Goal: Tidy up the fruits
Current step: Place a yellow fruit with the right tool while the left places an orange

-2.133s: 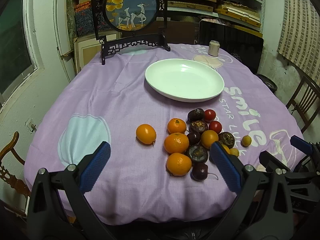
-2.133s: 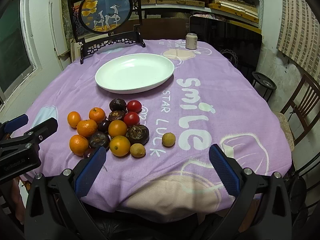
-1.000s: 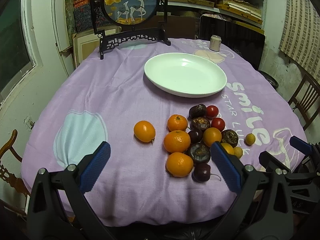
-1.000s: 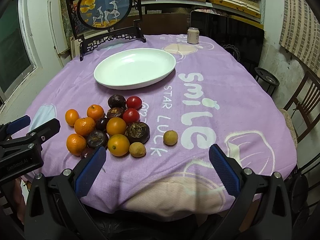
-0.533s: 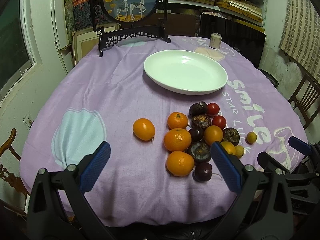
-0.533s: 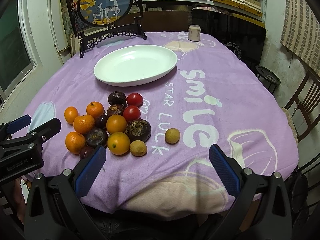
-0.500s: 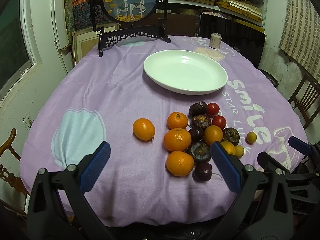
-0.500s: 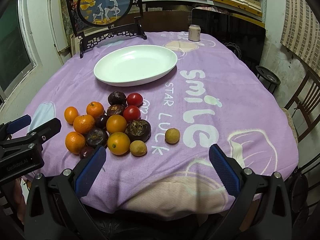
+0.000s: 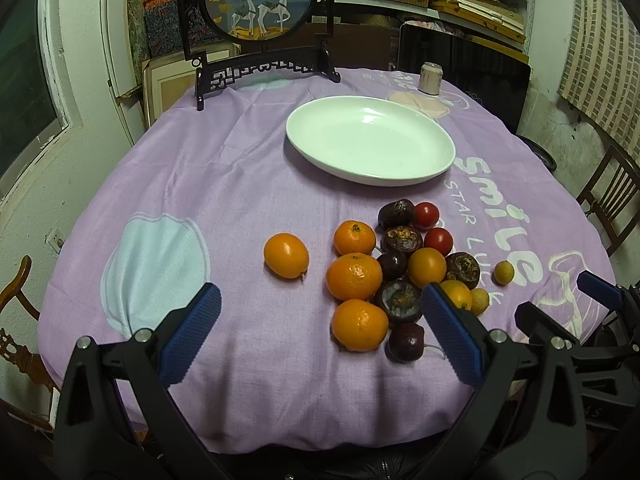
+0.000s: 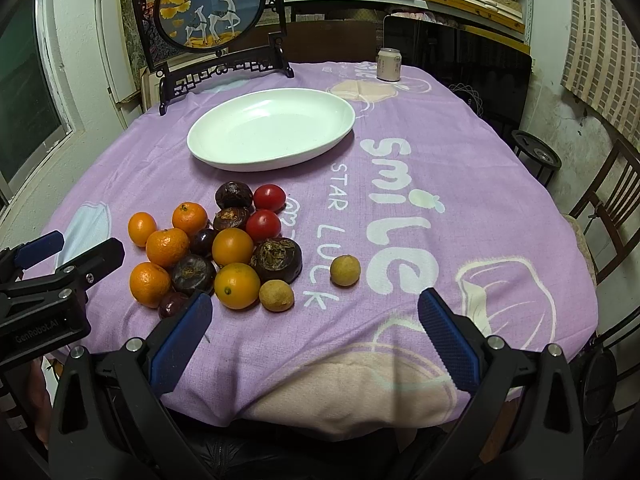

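A pile of fruit [image 9: 394, 264] lies on the purple tablecloth: several oranges, dark passion fruits, two red tomatoes and small yellow fruits. One orange [image 9: 285, 255] lies apart to its left. An empty white oval plate [image 9: 370, 139] stands behind the pile. My left gripper [image 9: 320, 332] is open and empty at the near table edge, just short of the pile. My right gripper [image 10: 316, 336] is open and empty, to the right of the pile [image 10: 224, 240], with a lone small yellow fruit [image 10: 345, 270] ahead of it. The plate also shows in the right wrist view [image 10: 272, 128].
A dark carved stand with a round deer painting [image 9: 260, 20] stands at the table's far edge. A small can [image 9: 430, 77] stands at the far right. Wooden chairs [image 9: 612, 196] stand around the table. The cloth drops off at the near edge.
Both grippers have moved a little forward and up over the table, so the fruit and plate sit closer. Nothing on the table has moved.
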Tool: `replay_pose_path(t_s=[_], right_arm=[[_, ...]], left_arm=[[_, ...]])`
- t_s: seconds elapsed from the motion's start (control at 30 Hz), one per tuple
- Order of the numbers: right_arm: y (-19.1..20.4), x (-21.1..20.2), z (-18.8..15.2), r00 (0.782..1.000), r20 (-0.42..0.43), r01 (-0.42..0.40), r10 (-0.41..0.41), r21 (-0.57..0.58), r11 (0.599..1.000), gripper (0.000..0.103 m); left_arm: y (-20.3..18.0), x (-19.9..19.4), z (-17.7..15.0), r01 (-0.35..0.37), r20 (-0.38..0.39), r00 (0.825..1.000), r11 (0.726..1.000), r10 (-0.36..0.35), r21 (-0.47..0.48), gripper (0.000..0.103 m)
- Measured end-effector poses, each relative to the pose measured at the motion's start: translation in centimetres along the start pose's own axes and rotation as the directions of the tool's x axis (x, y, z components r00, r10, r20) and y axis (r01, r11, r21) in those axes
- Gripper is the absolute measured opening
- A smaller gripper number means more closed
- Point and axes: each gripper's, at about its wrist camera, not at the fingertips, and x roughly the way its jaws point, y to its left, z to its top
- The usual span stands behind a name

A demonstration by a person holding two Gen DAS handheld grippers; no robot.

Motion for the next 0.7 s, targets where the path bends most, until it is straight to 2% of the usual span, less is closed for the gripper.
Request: replay_pose_path(t_s=[0.1, 0.3, 0.33, 0.37, 0.47, 0.6, 0.7], right_arm=[[0.0, 0.3, -0.2, 1.0, -0.007, -0.013, 0.013, -0.013, 1.0, 0.102], [-0.2, -0.6, -1.4, 0.983, 0.047, -0.171, 0.177, -0.109, 0.979, 0.1], [-0.2, -0.5, -1.5, 0.98, 0.045, -0.19, 0.196, -0.114, 0.975, 0.089], [-0.2, -0.1, -1.5, 0.977, 0.032, -0.205, 0.21, -0.118, 0.972, 0.072], [0.3, 2.2, -1.6, 0.97, -0.042, -0.242, 0.238, -0.123, 0.963, 0.051], [0.8, 5.0, -1.5, 0.977, -0.088, -0.204, 0.193, -0.14, 0.969, 0.044], [1.1, 6.8, -1.2, 0.981, -0.101, -0.183, 0.168, -0.159, 0.97, 0.03]], left_arm=[[0.3, 0.3, -0.1, -0.006, -0.009, 1.0, 1.0, 0.006, -0.002, 0.101], [3.8, 1.0, -1.6, -0.069, -0.052, 0.996, 0.996, 0.066, -0.056, 0.101], [4.5, 1.3, -2.1, -0.077, -0.069, 0.995, 0.994, 0.072, -0.074, 0.101], [4.9, 1.4, -2.4, -0.078, -0.078, 0.994, 0.994, 0.072, -0.083, 0.101], [5.3, 1.7, -3.1, -0.071, -0.098, 0.993, 0.993, 0.062, -0.096, 0.101], [4.7, 1.5, -3.2, -0.047, -0.096, 0.995, 0.996, 0.04, -0.074, 0.101], [4.4, 2.1, -3.2, -0.031, -0.108, 0.994, 0.998, 0.024, -0.062, 0.101]])
